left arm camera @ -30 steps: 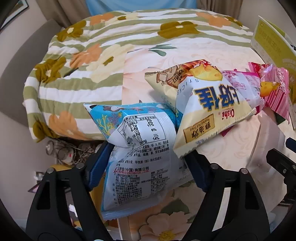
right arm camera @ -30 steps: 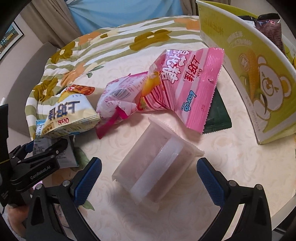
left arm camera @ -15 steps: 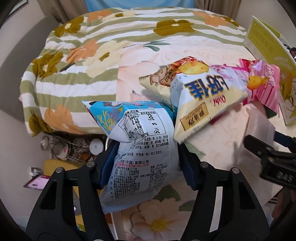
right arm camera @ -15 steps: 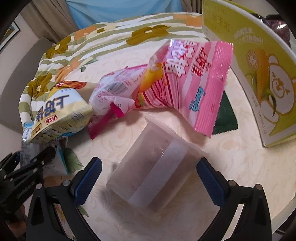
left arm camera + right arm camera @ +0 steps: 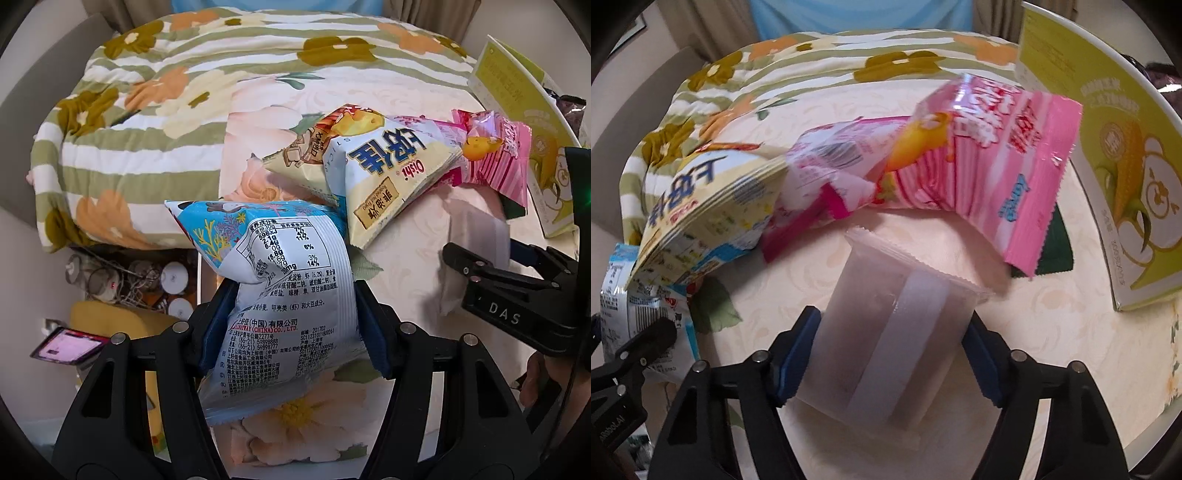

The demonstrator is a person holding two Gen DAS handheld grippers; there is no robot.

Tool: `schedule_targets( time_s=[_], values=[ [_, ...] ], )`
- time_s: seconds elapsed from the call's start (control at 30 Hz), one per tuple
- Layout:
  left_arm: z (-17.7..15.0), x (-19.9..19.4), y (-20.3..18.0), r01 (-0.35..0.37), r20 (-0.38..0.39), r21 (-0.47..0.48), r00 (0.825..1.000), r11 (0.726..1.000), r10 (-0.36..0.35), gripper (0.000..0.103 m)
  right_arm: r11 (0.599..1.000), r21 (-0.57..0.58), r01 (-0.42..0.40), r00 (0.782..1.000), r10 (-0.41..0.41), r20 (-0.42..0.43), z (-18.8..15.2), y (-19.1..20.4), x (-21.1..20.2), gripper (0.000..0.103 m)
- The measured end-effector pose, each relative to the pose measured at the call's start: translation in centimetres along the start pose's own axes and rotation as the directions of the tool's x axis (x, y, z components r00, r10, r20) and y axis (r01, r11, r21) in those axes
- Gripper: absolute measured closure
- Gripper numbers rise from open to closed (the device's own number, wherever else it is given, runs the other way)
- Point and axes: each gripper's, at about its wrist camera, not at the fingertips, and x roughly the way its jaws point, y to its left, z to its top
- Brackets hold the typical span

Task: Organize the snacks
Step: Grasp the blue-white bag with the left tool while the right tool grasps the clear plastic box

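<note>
Low on our desk (image 5: 1034,332), left tongs (image 5: 295,325) clamp the blue packet (image 5: 280,295) (label outward); right tongs (image 5: 890,354) are closing around the clear packet (image 5: 894,332).

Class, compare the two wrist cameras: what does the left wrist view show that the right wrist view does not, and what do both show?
Only the left wrist view shows the left gripper clamping the blue shrimp-chip bag, plus a phone and clutter below the table edge. Only the right wrist view shows the right gripper, its jaws closing on the translucent packet. Both show the yellow Oishi bag, the pink bag and the green corn box.
</note>
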Motion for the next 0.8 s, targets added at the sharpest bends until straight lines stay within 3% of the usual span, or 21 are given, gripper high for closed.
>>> schedule_targets(
  time_s=[0.53, 0.8],
  values=[
    [-0.7, -5.6, 2.6, 0.009, 0.097, -0.069, 0.995, 0.998, -0.002, 0.043, 0.996, -0.047, -0.080, 0.989, 0.086, 0.117, -0.4, 1.5, -4.2, 0.041],
    [0.6, -9.9, 3.1, 0.040, 0.202, -0.070, 0.979, 0.997, -0.025, 0.043, 0.994, -0.042, -0.098, 0.968, 0.105, 0.228, 0.3, 1.1, -9.0, 0.041]
  ],
)
